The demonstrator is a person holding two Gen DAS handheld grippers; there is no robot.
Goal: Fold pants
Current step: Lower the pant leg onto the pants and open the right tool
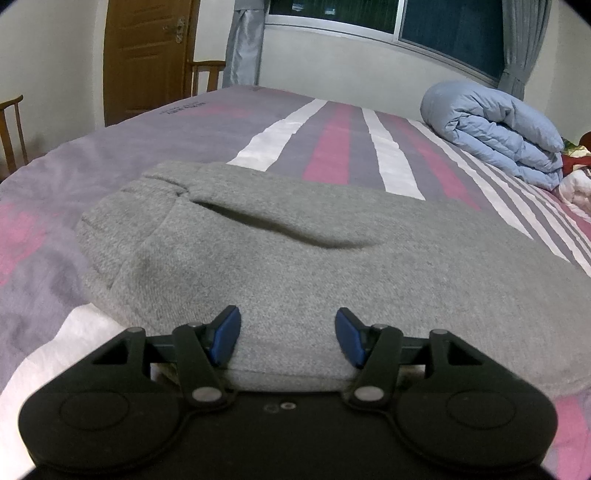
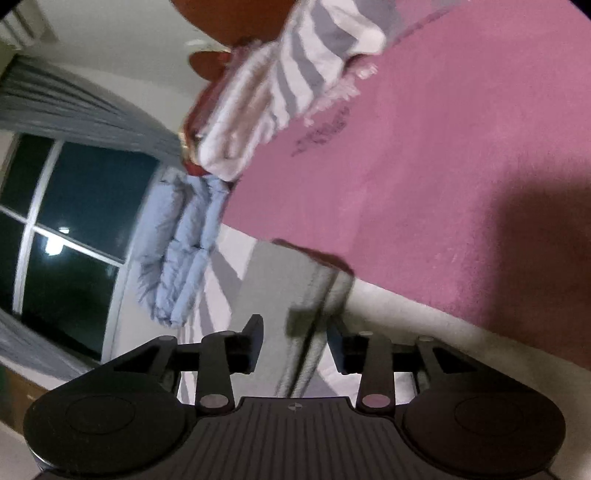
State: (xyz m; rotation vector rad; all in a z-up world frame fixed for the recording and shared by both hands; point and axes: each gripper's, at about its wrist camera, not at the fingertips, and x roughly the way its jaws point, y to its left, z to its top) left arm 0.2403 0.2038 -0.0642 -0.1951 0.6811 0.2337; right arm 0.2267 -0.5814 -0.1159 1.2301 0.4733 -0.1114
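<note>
Grey pants (image 1: 295, 258) lie folded on the striped bed sheet (image 1: 332, 147), a pocket slit showing on top. My left gripper (image 1: 288, 334) hovers at the fold's near edge. Its blue pads (image 1: 227, 336) stand apart with grey cloth below and between them, not pinched. The right wrist view is rolled and blurred. There an edge of the grey pants (image 2: 314, 295) runs up between the fingers of my right gripper (image 2: 295, 345). Its jaws stand apart, and the dark pads (image 2: 255, 343) do not press the cloth.
A folded light-blue duvet (image 1: 495, 129) lies at the bed's far right, below the window (image 1: 443, 29), beside a striped pillow (image 2: 266, 96). A wooden door (image 1: 147, 55) and chairs (image 1: 207, 74) stand beyond the bed's left side. Pink sheet (image 2: 424, 166) spreads right of the pants.
</note>
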